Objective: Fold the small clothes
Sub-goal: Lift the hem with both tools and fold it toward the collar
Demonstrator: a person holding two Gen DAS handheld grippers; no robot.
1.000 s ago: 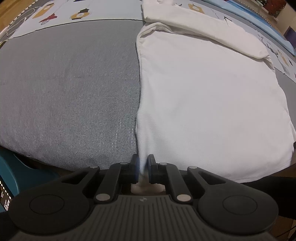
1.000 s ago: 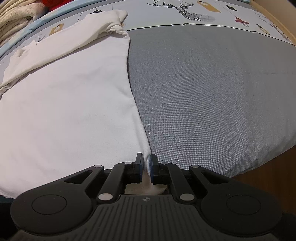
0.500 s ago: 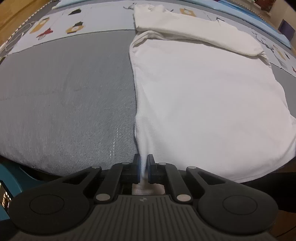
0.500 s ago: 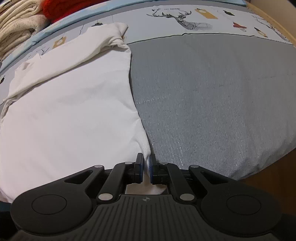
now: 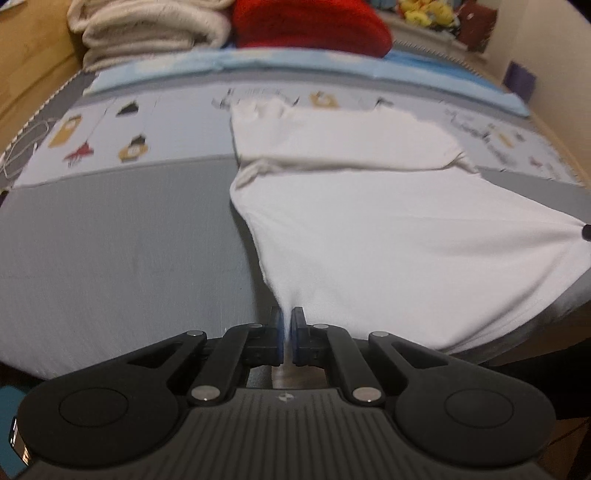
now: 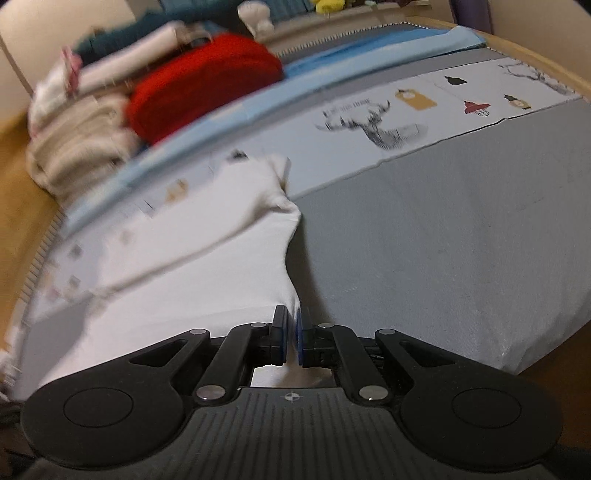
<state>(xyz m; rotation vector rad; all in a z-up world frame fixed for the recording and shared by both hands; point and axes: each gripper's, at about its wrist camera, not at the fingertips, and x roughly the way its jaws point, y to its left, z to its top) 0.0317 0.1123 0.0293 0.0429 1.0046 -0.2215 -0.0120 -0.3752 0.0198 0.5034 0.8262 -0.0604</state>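
A white garment (image 5: 388, 221) lies on a grey bed cover (image 5: 110, 240), its sleeves folded across the far end. My left gripper (image 5: 287, 325) is shut on the garment's near left hem corner and lifts it off the cover. In the right wrist view the white garment (image 6: 184, 266) stretches away to the left. My right gripper (image 6: 291, 325) is shut on its near right hem corner, also raised. The hem between the two grippers is pulled taut and hangs above the cover.
A stack of folded clothes, a cream knit (image 5: 147, 29) and a red one (image 5: 314, 26), sits at the far end, also in the right wrist view (image 6: 203, 88). A printed light panel (image 6: 406, 122) crosses the cover. Wooden floor (image 5: 22, 74) borders the bed's left.
Both grippers have lifted the hem corners up and tilted the views forward; the near part of the garment now rises off the cover, and the far clothes stack has come into view.
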